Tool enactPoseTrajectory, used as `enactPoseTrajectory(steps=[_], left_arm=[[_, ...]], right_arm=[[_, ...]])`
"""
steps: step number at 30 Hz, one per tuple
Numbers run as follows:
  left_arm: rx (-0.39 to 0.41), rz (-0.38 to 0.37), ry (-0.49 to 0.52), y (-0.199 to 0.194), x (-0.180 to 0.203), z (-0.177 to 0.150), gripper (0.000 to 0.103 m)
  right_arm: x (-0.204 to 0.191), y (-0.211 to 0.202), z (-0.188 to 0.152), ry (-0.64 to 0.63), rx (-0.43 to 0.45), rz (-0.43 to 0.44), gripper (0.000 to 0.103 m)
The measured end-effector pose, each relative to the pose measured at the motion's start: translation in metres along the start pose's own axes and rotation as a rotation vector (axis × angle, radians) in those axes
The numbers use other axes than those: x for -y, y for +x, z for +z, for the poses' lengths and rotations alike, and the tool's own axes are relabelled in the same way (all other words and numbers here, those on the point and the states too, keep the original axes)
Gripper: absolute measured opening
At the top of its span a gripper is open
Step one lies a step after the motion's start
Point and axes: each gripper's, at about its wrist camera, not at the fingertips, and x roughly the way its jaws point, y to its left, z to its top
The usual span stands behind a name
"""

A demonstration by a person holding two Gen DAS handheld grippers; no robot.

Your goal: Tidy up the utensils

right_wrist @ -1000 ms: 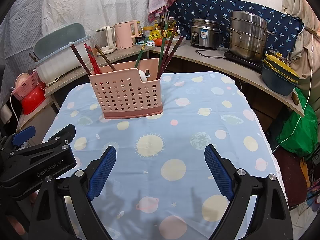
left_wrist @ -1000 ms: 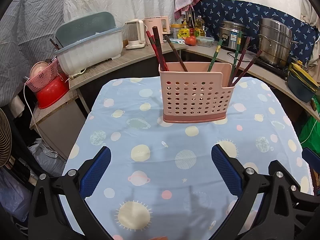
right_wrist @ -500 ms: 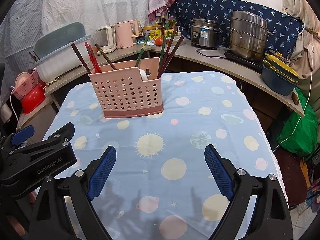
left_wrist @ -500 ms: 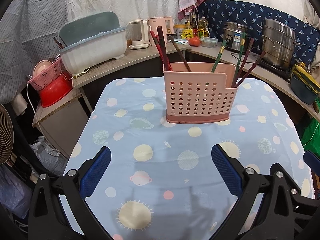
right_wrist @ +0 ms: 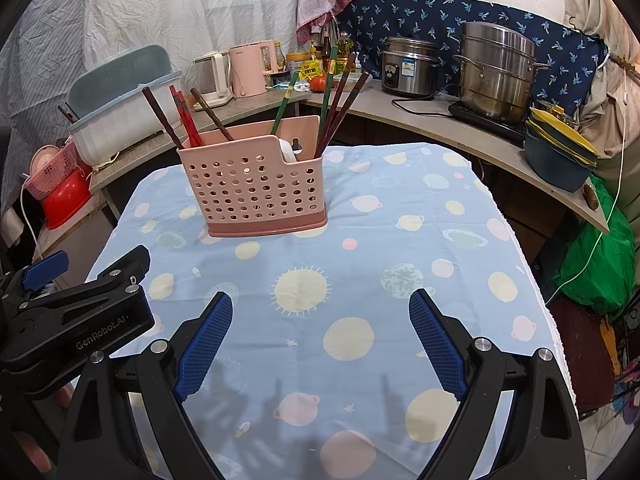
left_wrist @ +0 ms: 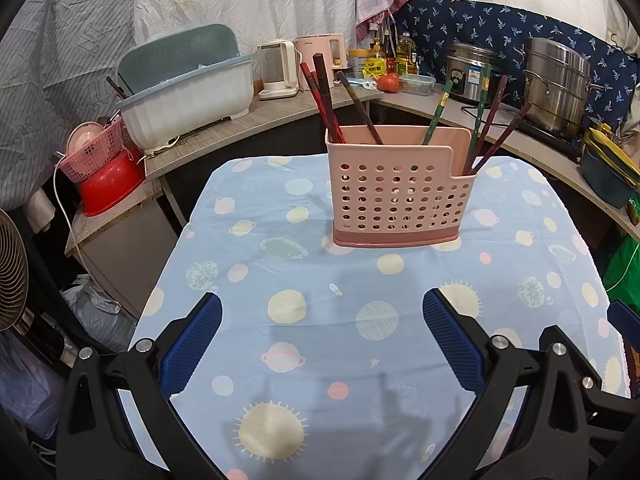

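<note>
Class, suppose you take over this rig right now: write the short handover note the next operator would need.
Left gripper: open, empty, above the cloth.
Right gripper: open, empty, above the cloth.
Pink holder stands upright on the blue tablecloth, apart from both grippers.
Done: chopsticks stand in the holder, dark and red ones left, green and brown ones right.
Left: no loose utensils visible on the cloth.

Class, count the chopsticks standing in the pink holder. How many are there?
8 chopsticks. Four lean at the holder's left end: one dark, two red, one brown. Four lean at its right end: two green, two maroon. Others may be hidden inside.
</note>
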Motion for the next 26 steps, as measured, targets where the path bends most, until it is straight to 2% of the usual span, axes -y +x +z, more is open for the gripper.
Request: enactPoseTrajectory(steps=[26], left_arm=[[0.012,0.008,0.001,0.0012,-0.0011,0.0024,0.096]], right_arm=[[-0.0034,-0.0012,-0.0002,-0.007,0.009,-0.024,0.086]])
